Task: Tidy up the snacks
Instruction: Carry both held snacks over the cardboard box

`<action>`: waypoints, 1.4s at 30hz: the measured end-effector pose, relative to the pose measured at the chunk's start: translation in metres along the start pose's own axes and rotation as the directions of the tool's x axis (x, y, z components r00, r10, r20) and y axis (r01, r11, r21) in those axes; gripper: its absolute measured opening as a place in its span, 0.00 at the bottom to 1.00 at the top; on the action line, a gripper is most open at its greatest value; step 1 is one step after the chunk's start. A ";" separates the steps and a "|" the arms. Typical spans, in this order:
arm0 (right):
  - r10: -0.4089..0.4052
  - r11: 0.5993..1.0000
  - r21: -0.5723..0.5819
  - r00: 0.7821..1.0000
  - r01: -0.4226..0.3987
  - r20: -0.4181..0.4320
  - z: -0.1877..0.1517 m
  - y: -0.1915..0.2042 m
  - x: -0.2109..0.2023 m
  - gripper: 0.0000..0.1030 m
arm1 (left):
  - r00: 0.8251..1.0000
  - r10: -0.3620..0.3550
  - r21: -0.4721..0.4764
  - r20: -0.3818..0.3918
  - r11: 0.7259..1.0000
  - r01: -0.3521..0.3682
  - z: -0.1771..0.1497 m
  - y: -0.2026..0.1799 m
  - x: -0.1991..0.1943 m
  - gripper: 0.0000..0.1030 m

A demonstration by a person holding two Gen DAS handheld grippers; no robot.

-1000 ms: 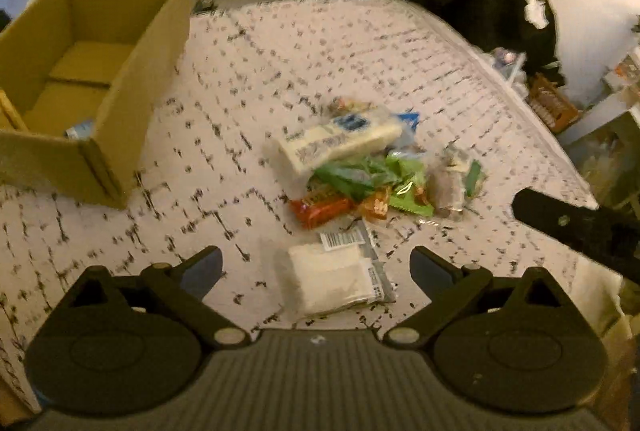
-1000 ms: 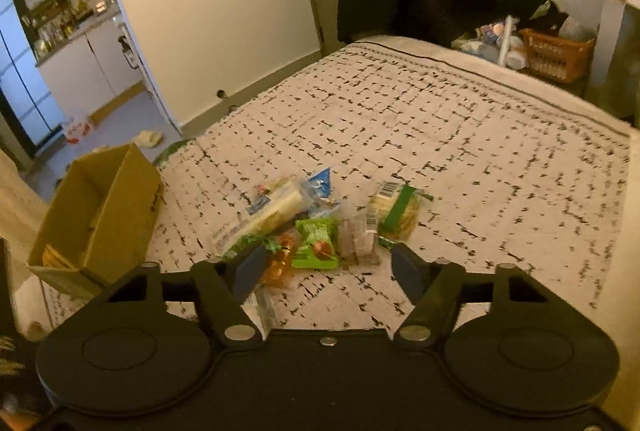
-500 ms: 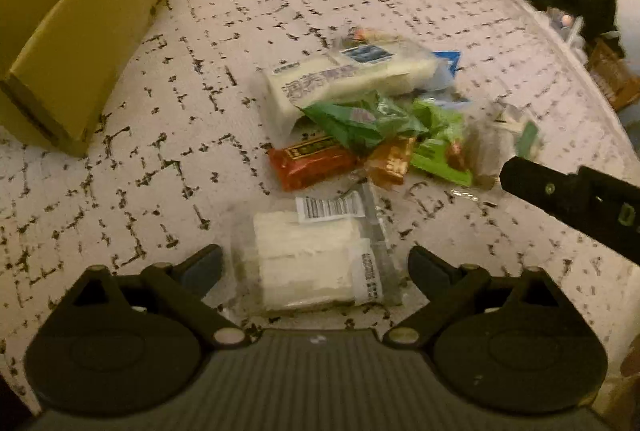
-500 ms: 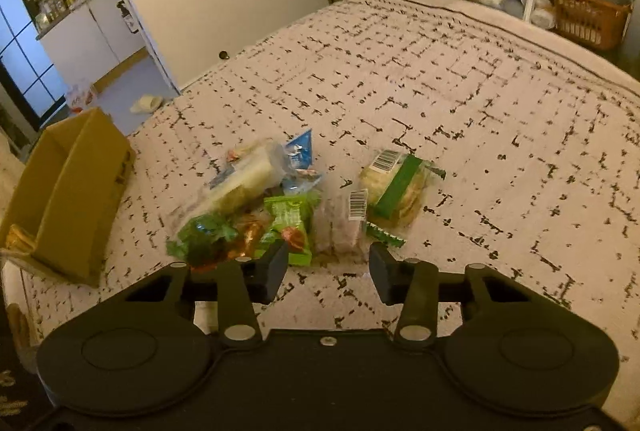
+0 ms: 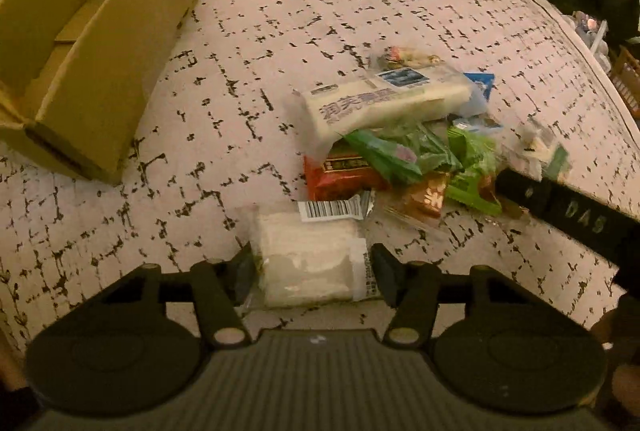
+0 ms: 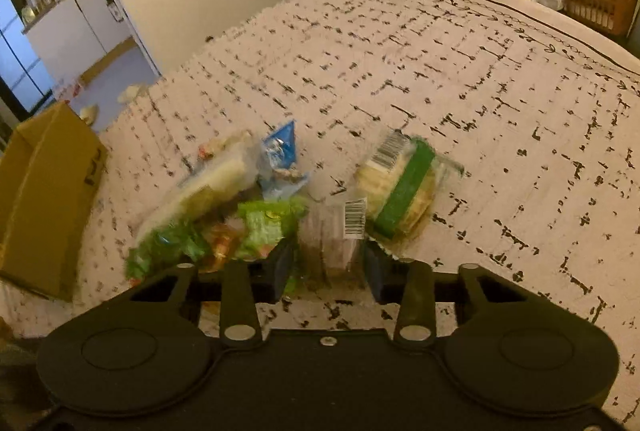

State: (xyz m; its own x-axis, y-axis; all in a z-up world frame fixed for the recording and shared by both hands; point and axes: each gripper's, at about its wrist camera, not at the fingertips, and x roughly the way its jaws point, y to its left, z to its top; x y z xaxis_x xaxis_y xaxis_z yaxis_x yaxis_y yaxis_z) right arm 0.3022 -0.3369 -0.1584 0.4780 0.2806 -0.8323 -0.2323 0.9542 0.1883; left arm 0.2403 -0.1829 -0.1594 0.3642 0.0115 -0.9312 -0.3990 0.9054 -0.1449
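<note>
Left gripper point(image 5: 312, 265): jaws closing astride white packet point(image 5: 306, 259), not yet gripping. Right gripper point(image 6: 326, 261): same, brown packet point(image 6: 330, 237). We judge slippery film may slide out.

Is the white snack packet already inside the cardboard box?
No. The white snack packet lies on the bedspread between the left gripper's fingers, apart from the cardboard box.

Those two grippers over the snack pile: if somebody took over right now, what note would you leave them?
Left gripper: jaws just closing around the white packet; grip not confirmed.
Right gripper: jaws just closing around the clear brownish pack; blurred, contact unclear.
Remaining snacks sit piled on the bedspread.
Cardboard box stands to the left, apart from the pile; its visible floor looks bare.
Done: little that shows.
Left: lift both packs, box them, then the pile.
</note>
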 end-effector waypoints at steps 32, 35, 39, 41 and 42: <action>-0.032 0.996 -0.073 0.962 0.054 0.270 -0.010 0.114 -0.104 0.28 | 0.946 -0.122 0.018 0.300 0.992 0.122 0.029 0.114 -0.159 0.56; -0.020 0.992 -0.114 0.958 0.055 0.288 -0.005 0.133 -0.115 0.28 | 0.926 -0.146 0.023 0.348 0.989 0.147 0.034 0.128 -0.180 0.56; 0.017 0.992 -0.126 0.953 0.022 0.301 -0.002 0.159 -0.129 0.28 | 0.921 -0.150 0.005 0.360 0.987 0.159 0.042 0.144 -0.188 0.56; 0.037 0.991 -0.131 0.953 0.002 0.301 -0.003 0.172 -0.133 0.28 | 0.923 -0.149 -0.003 0.356 0.987 0.161 0.044 0.152 -0.188 0.56; 0.047 0.991 -0.137 0.952 -0.006 0.301 -0.003 0.179 -0.135 0.28 | 0.924 -0.150 -0.010 0.351 0.986 0.163 0.046 0.157 -0.187 0.56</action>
State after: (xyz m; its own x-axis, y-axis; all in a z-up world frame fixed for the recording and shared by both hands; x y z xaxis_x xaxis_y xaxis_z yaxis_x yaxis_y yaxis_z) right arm 0.1934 -0.2039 -0.0141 0.6996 0.3435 -0.6265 -0.3491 0.9294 0.1198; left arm 0.1481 -0.0237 0.0076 0.6917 0.0241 -0.7218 -0.3425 0.8908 -0.2985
